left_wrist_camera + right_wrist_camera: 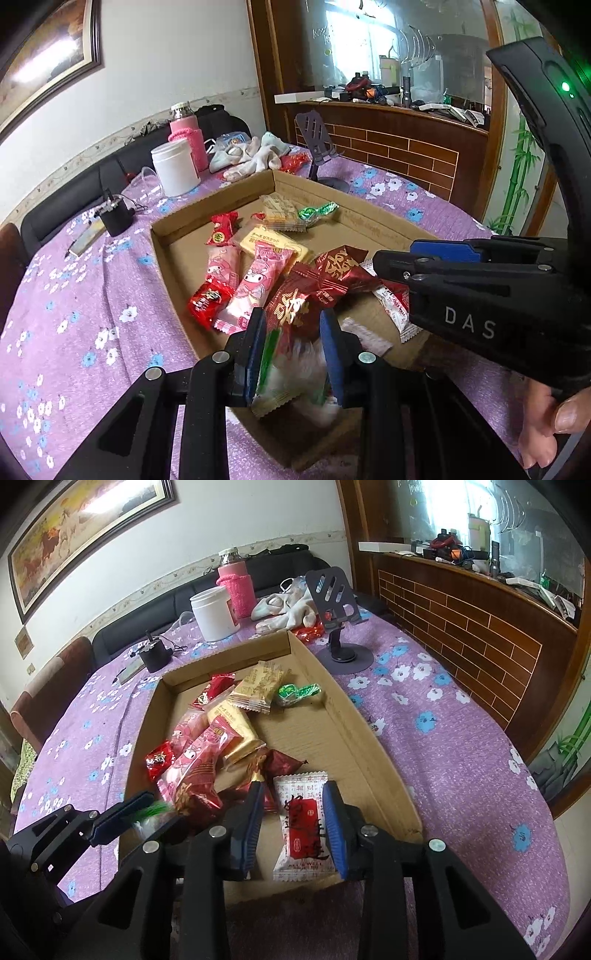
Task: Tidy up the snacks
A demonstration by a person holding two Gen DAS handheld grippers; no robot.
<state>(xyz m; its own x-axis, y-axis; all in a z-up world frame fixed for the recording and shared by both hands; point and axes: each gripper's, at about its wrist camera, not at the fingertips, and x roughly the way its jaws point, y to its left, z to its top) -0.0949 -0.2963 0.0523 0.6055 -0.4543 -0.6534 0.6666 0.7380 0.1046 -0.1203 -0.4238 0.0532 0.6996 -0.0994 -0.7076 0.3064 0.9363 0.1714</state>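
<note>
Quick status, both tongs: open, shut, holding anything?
Left tongs: shut on green-white packet.
Right tongs: open, red-white packet lying between them.

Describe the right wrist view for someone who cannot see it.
Two blue-padded fingers of the right gripper straddle a white-and-red snack packet lying in a shallow cardboard tray of mixed wrapped snacks, on a purple flowered tablecloth. At lower left, the left gripper holds a green-and-white packet.
</note>
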